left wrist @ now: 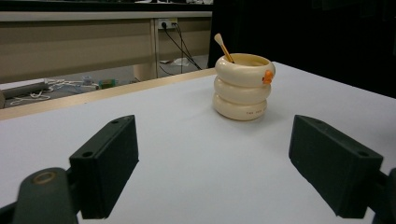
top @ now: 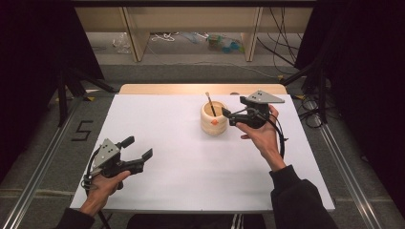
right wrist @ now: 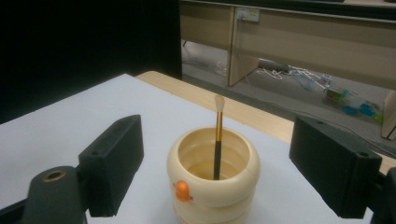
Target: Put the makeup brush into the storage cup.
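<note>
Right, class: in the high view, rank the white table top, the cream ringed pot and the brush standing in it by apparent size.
1. White table top, largest by far.
2. Cream ringed pot.
3. Brush, smallest; part of it is hidden inside the pot.

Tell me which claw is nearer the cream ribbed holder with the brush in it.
The right claw is nearer: it sits open just beside the cream ribbed holder, on its right. The left claw rests open far off, at the table's near left corner.
</note>
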### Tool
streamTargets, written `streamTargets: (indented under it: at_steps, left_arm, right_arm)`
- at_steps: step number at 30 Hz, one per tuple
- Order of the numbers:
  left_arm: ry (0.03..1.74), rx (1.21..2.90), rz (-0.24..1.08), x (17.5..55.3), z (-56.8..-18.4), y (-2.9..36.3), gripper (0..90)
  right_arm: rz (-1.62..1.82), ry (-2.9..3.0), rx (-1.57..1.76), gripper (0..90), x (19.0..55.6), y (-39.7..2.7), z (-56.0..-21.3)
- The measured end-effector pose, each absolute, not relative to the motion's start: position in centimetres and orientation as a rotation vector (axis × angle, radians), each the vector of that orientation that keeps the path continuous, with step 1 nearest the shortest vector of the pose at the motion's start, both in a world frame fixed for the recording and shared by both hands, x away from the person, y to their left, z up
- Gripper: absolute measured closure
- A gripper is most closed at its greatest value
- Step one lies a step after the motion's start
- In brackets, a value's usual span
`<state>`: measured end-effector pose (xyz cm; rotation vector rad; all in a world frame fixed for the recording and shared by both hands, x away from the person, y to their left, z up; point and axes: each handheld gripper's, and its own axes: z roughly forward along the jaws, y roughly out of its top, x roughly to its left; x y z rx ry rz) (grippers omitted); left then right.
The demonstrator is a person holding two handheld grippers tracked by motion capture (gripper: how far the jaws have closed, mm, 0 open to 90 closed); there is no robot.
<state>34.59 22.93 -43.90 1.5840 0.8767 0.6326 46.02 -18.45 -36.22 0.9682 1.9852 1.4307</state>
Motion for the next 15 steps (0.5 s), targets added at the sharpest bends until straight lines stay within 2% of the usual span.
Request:
streamTargets:
  at_steps: [15]
  left_arm:
    - [0.876, 1.583, 0.633, 34.6, -43.9, 22.9, 15.5]
  right_arm:
    - [1.452, 1.97, 0.967, 16.6, 43.9, -19.8, -36.7]
